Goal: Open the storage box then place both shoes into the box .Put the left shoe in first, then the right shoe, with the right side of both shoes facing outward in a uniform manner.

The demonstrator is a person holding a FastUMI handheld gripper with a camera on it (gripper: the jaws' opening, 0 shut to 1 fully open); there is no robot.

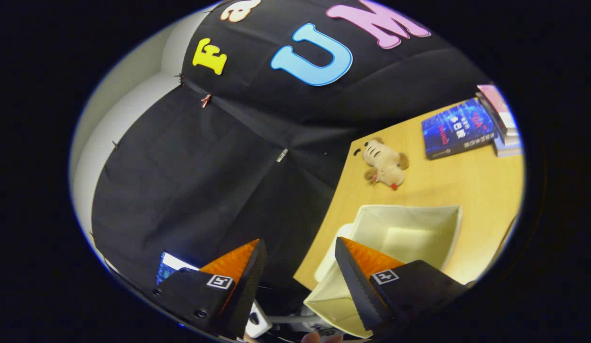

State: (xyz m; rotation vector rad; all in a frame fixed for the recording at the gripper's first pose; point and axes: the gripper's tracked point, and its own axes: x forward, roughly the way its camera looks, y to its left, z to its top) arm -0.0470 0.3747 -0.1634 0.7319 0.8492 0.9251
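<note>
Now tilted tongs [300, 252], fingers parted, over open storage box [409, 233].

Matt cloth box [405, 228], wooden table [476, 186]

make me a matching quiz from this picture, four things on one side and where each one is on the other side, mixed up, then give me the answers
Things:
1. storage box
2. plush toy
3. blue book
4. gripper

Places:
A. on the table's far side, next to a stack of books
B. on the wooden table, between the box and the books
C. open, nothing between its fingers
D. just ahead of the gripper's right finger, top open, no shoe visible inside

Pairs: 1-D, 2-B, 3-A, 4-C
</note>
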